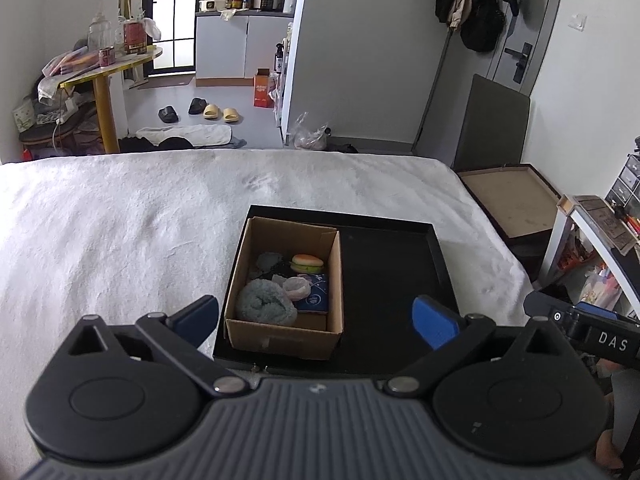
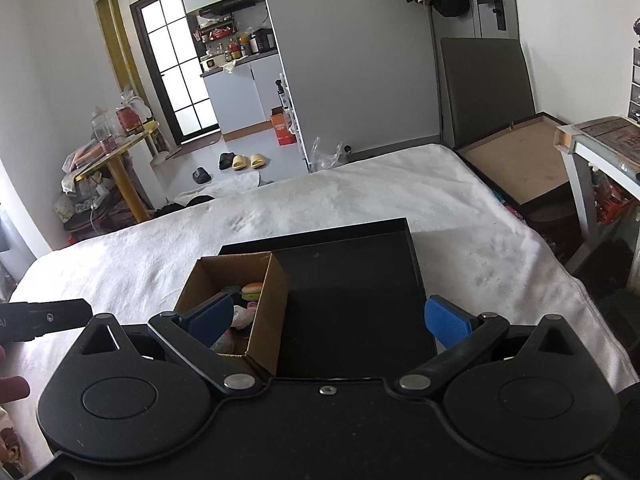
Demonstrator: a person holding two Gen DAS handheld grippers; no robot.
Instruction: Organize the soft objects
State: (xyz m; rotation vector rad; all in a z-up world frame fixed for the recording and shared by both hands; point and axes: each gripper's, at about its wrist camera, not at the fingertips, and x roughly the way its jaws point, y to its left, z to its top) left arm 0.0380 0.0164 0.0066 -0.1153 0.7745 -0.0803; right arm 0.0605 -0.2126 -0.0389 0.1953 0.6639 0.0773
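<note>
Both wide open, holding nothing: left claw [image 1: 316,320], right claw [image 2: 330,318]; box [image 1: 280,336] in tray [image 1: 400,280], long axis running away; burger [image 1: 307,264] upright inside.

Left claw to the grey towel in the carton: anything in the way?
Only the carton's near wall. The left claw is open, in front of that wall; the grey towel lies just behind it with nothing on top. Coming from above looks clear.
</note>
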